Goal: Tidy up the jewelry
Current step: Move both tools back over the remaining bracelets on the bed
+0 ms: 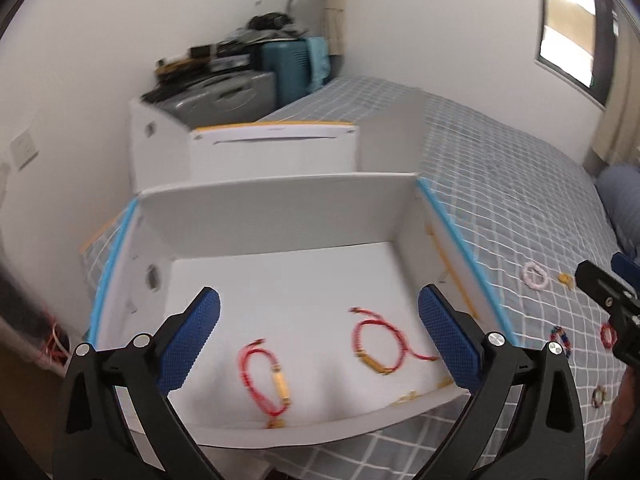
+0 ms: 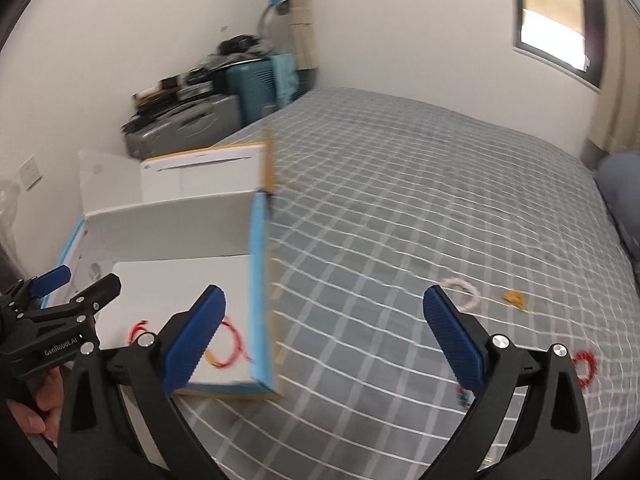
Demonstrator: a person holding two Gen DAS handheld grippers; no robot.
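Left gripper (image 1: 319, 334) and right gripper (image 2: 324, 336), each angled downward with jaws spread wide and nothing between them; a hand (image 2: 30, 408) grasps the left gripper's handle.

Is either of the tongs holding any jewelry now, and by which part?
No. Left tongs and right tongs are both open and empty; two red bracelets lie loose in the box.
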